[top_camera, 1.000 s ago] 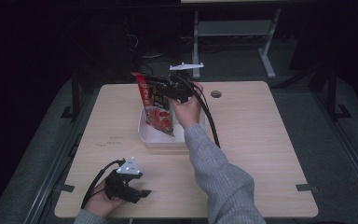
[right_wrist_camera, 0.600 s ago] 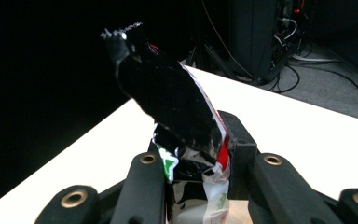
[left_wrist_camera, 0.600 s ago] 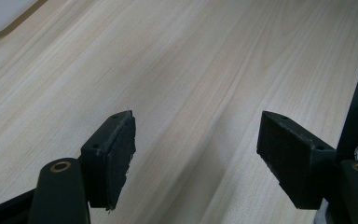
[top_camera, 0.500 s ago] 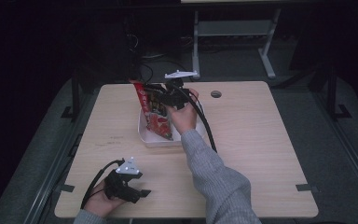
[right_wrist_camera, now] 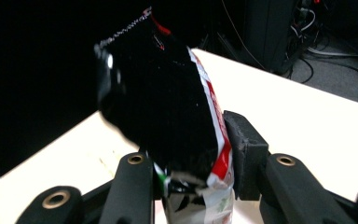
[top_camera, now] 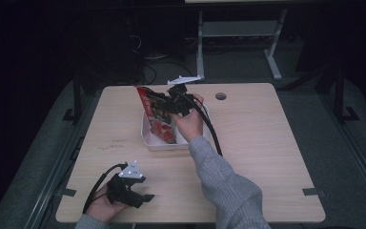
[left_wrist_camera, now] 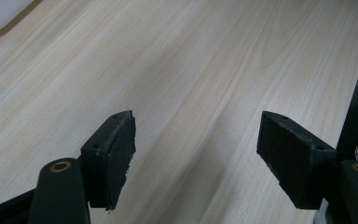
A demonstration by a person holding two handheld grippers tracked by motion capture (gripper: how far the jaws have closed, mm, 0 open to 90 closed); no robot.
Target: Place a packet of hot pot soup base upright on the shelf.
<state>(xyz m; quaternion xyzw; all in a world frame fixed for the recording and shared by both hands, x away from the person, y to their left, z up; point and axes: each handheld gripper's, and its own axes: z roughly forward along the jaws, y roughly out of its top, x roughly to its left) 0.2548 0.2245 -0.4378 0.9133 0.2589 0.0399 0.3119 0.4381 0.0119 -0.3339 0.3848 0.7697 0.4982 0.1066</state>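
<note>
A red snack bag stands tilted over a white tray near the middle of the table. My right gripper is shut on the bag's upper part; in the right gripper view the dark bag rises between the two jaws, which press it from both sides. My left gripper rests low at the table's front left corner, open, with bare wood between its fingers.
The wooden table has a round cable hole at the back. A black cable trails from the right gripper along the sleeve. A metal stand and cables sit on the floor behind the table.
The right gripper has shifted the bag slightly left and toward the back, holding it more upright over the tray. The left gripper has stayed still.
</note>
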